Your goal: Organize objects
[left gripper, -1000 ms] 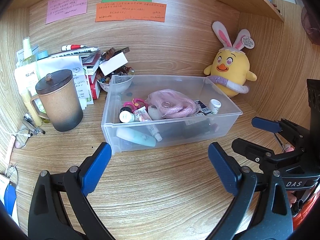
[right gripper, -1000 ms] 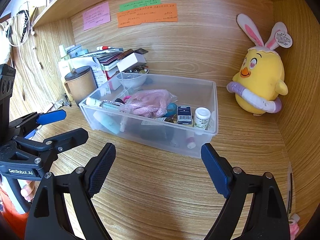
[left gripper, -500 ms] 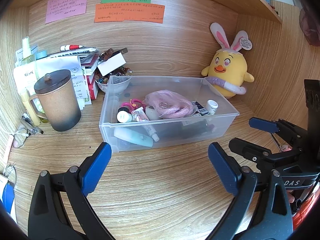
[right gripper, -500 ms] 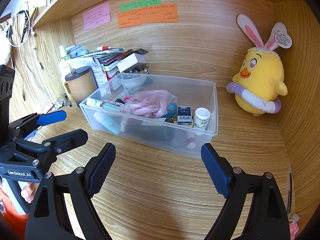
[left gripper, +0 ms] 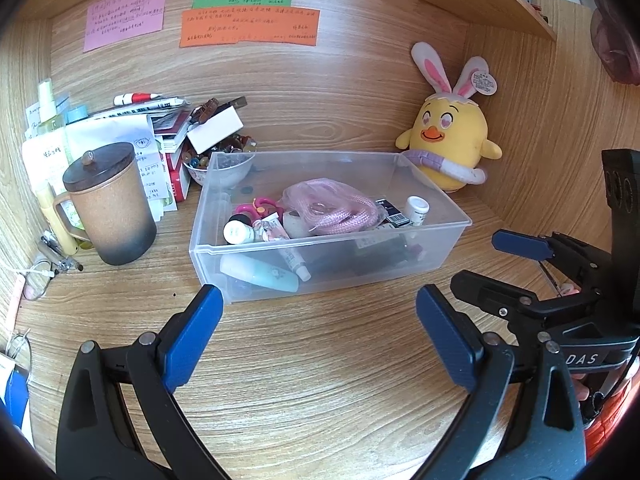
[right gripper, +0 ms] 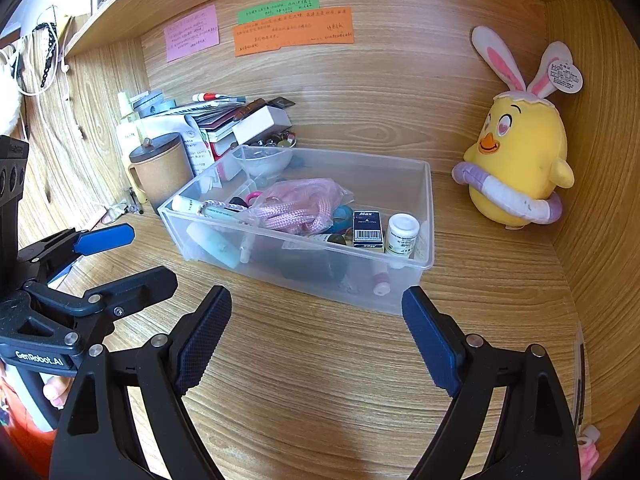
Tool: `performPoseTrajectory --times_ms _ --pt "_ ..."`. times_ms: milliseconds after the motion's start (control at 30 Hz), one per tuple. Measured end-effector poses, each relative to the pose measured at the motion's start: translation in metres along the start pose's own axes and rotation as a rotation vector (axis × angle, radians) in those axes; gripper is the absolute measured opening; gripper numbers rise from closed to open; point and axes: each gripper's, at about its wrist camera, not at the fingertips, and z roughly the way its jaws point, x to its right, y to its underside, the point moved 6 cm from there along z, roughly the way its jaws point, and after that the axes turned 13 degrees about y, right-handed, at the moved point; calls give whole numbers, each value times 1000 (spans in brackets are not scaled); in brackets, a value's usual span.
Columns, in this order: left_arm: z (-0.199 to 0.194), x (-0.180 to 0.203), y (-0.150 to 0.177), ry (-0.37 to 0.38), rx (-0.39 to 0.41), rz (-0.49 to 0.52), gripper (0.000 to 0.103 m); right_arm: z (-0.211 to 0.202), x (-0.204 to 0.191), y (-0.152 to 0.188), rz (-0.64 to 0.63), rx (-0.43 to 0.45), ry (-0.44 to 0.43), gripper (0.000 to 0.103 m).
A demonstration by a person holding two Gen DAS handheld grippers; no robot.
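Note:
A clear plastic bin (left gripper: 328, 280) (right gripper: 428, 200) stands in the middle of the wooden desk. Inside it lie a bagged pink rope (left gripper: 336, 208) (right gripper: 296, 208), a small white bottle (left gripper: 416, 210) (right gripper: 402, 234), a dark "Max" box (right gripper: 367, 229), a pale blue tube (left gripper: 260, 274) and other small items. My left gripper (left gripper: 318, 308) hovers open just in front of the bin, nothing between its blue pads. My right gripper (right gripper: 316, 308) is likewise open and empty before the bin's near right corner. Each gripper shows at the edge of the other's view.
A yellow chick plush (left gripper: 452, 140) (right gripper: 520, 160) sits in the back right corner. At the left stand a brown lidded mug (left gripper: 112, 208) (right gripper: 160, 168), a stack of books and papers (left gripper: 160, 128), a bowl of beads (left gripper: 200, 168) and glasses (left gripper: 40, 276). Wooden walls enclose three sides.

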Motion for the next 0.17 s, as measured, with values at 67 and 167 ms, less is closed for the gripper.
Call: performPoseTrajectory --times_ms 67,167 --pt "0 0 0 0 3 -1 98 0 0 0 1 0 -1 85" --pt "0 -1 0 8 -4 -9 98 0 0 1 1 0 0 85"
